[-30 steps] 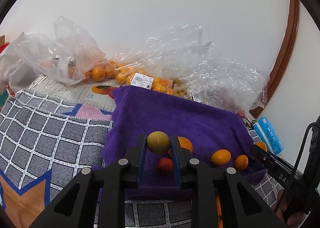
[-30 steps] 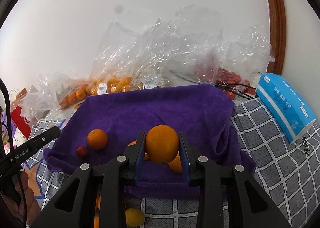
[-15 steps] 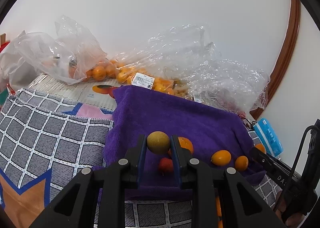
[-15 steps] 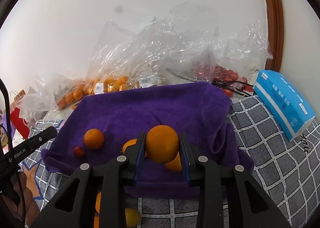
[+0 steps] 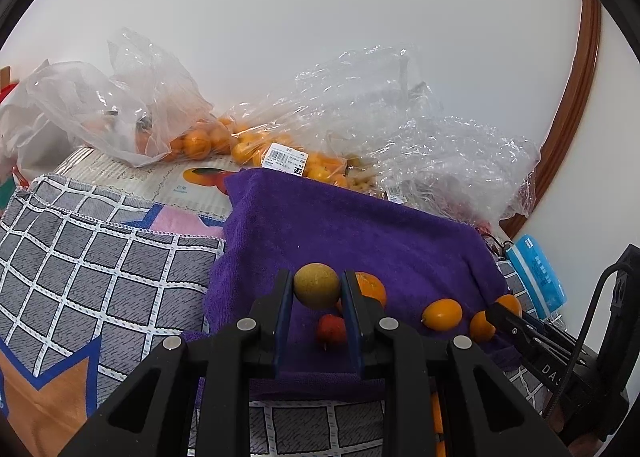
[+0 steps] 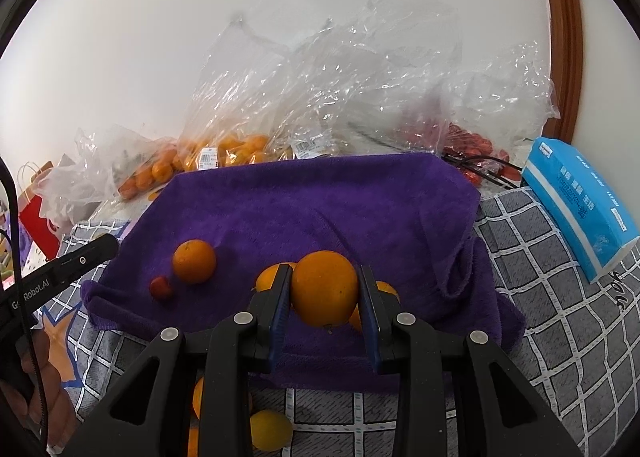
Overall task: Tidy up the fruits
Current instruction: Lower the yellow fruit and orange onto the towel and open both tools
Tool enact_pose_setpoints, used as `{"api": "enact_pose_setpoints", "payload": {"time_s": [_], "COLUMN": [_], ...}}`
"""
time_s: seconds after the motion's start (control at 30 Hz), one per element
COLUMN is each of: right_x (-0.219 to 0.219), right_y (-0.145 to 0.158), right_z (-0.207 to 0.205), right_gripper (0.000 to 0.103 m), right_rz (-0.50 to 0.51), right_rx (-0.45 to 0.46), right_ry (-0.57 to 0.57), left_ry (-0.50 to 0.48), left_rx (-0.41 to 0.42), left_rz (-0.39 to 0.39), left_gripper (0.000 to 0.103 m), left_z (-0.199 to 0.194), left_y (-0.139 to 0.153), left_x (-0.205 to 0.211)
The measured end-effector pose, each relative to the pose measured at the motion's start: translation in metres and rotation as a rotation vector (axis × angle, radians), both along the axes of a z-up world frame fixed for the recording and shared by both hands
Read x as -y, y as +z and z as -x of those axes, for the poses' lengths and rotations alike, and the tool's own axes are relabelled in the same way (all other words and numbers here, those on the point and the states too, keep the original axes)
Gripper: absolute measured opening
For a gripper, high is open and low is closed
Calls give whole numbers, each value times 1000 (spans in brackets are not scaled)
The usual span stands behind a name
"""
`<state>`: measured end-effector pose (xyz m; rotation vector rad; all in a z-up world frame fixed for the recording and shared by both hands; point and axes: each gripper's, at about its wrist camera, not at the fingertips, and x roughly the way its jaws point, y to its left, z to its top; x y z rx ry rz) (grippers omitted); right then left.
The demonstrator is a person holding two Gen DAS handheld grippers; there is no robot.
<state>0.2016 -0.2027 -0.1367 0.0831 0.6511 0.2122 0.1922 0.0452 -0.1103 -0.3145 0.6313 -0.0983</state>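
My left gripper (image 5: 316,289) is shut on a small brownish-yellow round fruit (image 5: 317,285), held above the near edge of a purple towel (image 5: 352,237). A small red fruit (image 5: 331,329) and an orange (image 5: 370,289) lie on the towel just beyond its fingers. Two small oranges (image 5: 442,313) lie to the right. My right gripper (image 6: 324,293) is shut on a large orange (image 6: 324,293) above the same towel (image 6: 320,209). An orange (image 6: 194,261) and a red fruit (image 6: 161,287) lie on the towel at left.
Clear plastic bags of oranges (image 5: 208,141) and red fruit (image 6: 468,141) lie behind the towel against the wall. A blue tissue pack (image 6: 580,193) sits at right. A grey checked cloth (image 5: 80,257) covers the surface. Loose citrus (image 6: 270,429) lies below the right gripper.
Both grippers have drawn back slightly from the towel with their fruits still held. The fruit on the towel has not moved.
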Motion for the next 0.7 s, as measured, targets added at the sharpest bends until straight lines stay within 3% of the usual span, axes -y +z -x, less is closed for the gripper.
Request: {"api": "enact_pose_setpoints", "payload": {"time_s": [0.7], "right_x": [-6], "right_y": [-10], "right_z": [-7], "right_gripper": [32], "right_rz": [30], "right_rx": [-53], "right_ry": [14], "left_ry": [-24], "left_rx": [-30], "left_rz": [-5], "left_gripper": [23], "left_z": [-2], "left_y": [-4], "left_x": [7]}}
